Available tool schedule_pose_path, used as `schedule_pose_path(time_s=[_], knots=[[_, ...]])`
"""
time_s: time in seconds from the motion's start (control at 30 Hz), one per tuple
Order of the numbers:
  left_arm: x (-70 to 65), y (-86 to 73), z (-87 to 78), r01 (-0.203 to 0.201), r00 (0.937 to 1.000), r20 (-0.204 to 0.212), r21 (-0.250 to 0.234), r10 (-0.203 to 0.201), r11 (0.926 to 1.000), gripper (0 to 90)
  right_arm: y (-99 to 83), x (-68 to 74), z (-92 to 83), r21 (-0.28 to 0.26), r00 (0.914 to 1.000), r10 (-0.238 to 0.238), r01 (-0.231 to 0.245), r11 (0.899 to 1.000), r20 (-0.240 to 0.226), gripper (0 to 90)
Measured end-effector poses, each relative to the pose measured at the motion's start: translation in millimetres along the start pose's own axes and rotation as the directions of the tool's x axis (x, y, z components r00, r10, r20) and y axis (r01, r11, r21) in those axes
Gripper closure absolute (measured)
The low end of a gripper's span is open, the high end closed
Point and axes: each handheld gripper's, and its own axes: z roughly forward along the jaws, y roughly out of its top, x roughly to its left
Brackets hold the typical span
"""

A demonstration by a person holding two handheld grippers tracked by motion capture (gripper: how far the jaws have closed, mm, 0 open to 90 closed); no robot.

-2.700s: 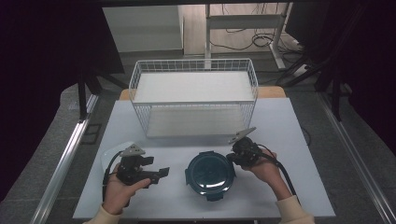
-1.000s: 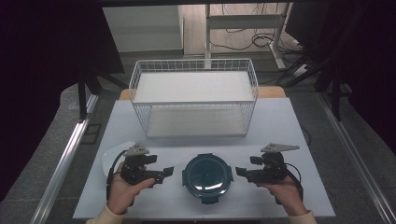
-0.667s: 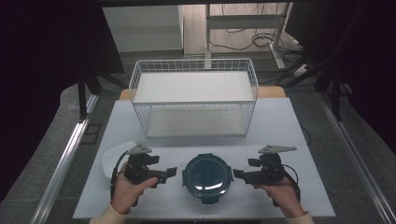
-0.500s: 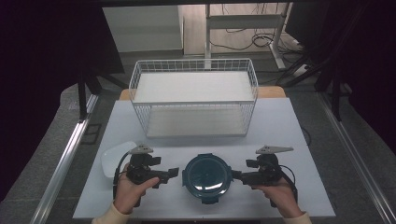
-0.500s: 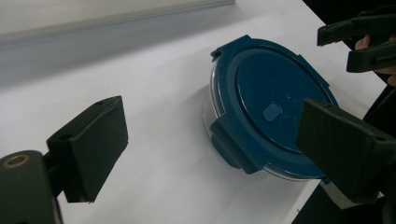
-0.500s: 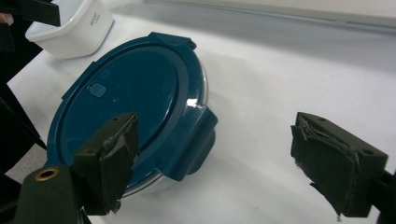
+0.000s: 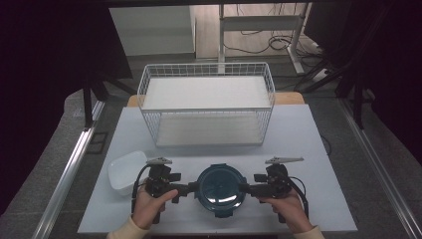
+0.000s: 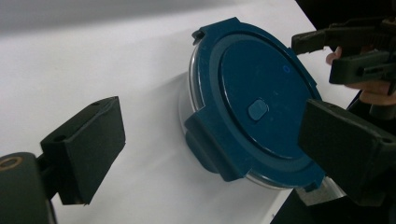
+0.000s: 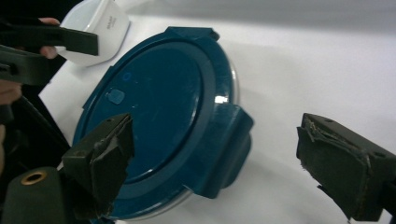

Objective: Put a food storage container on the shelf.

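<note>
Container [image 7: 220, 187]: round, blue lid with side latches, on the bench [image 7: 308, 149] near edge, centre.
Your left hand-held gripper [image 7: 191, 187]: at the container's left latch, jaws wide, just been opening, latch between them, pads clear.
Your right hand-held gripper [image 7: 247, 188]: at the right latch, likewise.
White tub [image 7: 124, 171]: left of the container.
Wire basket [image 7: 206, 109]: far side.
</note>
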Motion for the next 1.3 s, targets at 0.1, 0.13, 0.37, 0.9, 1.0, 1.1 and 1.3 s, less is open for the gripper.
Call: schedule_pose_path(time_s=[0.1,0.13,0.37,0.9,1.0,1.1,1.3], knots=[[-1.3,-1.1,4.9,0.002,1.0,0.004,0.009,-0.002,1.0,7.7,-0.3,1.3,4.5,0.01,0.9998,0.014,-0.014,1.0,-0.01,10.4],[-1.4,-1.6,6.6,0.003,1.0,0.004,0.012,-0.003,0.9999,7.9,-0.4,1.5,6.1,0.013,0.9997,0.019,-0.019,1.0,-0.015,10.2],[-1.1,-5.8,20.1,0.043,0.9986,0.027,0.042,-0.044,0.9982,8.6,-2.2,0.9,15.1,0.035,0.9981,0.057,-0.057,0.998,-0.024,9.6],[6.4,-13.2,43.3,0.167,0.9773,0.114,0.106,-0.179,0.9803,16.8,-7.4,-0.7,31.4,0.069,0.9867,0.136,-0.13,0.989,-0.089,12.7],[5.9,-14.5,46.0,0.181,0.9704,0.141,0.115,-0.196,0.9768,20.5,-8.7,-1.1,33.3,0.078,0.9812,0.159,-0.151,0.985,-0.109,14.6],[6.3,-15.5,47.7,0.199,0.9629,0.16,0.122,-0.217,0.9724,21.4,-10.1,-0.8,34.4,0.084,0.9805,0.168,-0.16,0.984,-0.102,16.5],[6.9,-14.5,43.9,0.218,0.9614,0.149,0.099,-0.231,0.9709,27.2,-9.7,-6.0,32.7,0.093,0.9671,0.224,-0.213,0.973,-0.121,21.7]])
